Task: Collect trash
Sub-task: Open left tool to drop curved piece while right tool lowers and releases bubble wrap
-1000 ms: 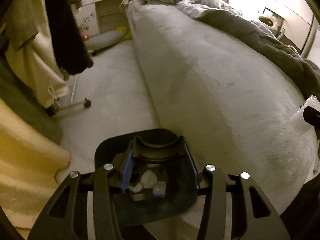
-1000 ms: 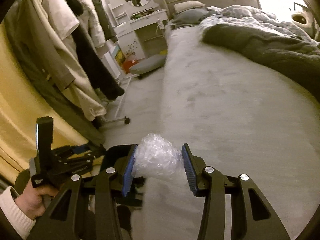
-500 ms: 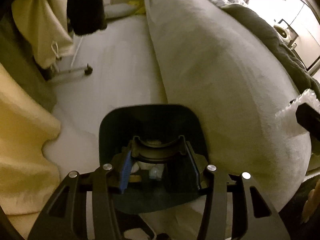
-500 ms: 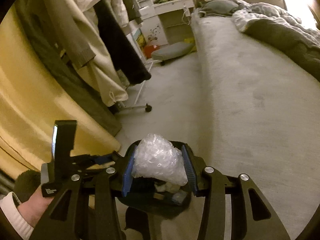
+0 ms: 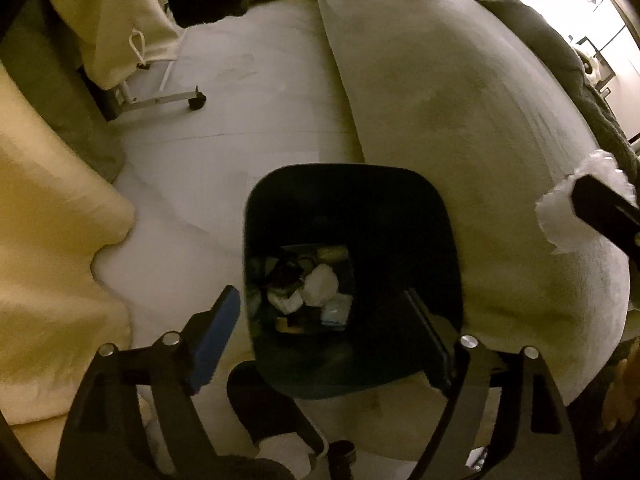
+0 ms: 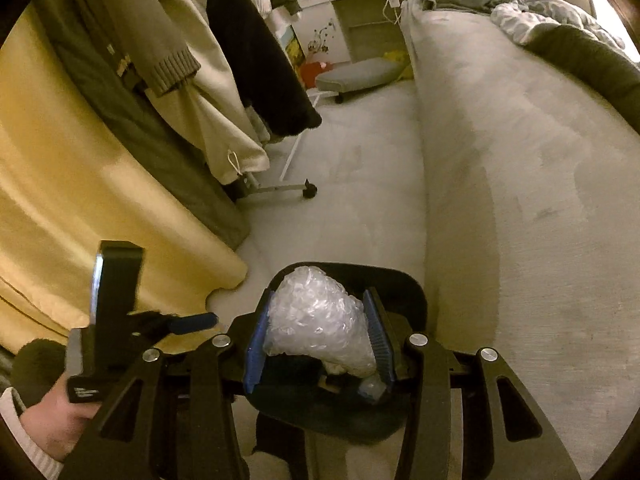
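One bin (image 5: 352,216) beside bed edge (image 5: 440,152)

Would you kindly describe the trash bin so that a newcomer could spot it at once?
Find the long pale bed; at its near corner, on the light floor between the bed and the yellow curtain, stands the trash bin. It is the only dark, open-topped, rounded-square container there, with crumpled white scraps at its bottom.
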### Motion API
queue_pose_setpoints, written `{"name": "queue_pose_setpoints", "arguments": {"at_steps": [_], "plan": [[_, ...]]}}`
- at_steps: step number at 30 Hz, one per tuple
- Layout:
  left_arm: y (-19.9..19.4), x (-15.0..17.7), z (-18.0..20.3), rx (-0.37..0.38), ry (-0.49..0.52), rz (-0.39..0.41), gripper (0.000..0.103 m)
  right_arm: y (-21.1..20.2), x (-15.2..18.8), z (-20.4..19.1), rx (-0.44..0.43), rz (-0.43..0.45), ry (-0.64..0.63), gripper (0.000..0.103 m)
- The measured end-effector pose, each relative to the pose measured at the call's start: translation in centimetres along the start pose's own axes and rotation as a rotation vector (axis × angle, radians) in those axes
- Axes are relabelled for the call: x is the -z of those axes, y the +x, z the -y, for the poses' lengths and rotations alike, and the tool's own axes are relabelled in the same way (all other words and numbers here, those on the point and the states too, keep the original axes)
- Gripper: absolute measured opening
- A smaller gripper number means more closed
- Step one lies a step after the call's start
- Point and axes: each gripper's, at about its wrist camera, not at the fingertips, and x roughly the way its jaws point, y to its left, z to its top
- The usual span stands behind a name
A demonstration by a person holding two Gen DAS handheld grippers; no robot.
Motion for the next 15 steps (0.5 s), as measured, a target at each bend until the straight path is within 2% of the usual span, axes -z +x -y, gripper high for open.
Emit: {"name": "queue_pose_setpoints", "arguments": {"at_steps": [6,15], "plan": [[-1.7,0.7,-1.8,-0.017,-0.01,0.038,0.09,1.9,0.0,-0.4,0.001,-0.037,0.012,0.046],[-4.8,1.2,-4.7,-0.041,-0.026,0.137,0.094,5.3,0.7,-1.0,0.027,-0.112,0.0,0.046]]}}
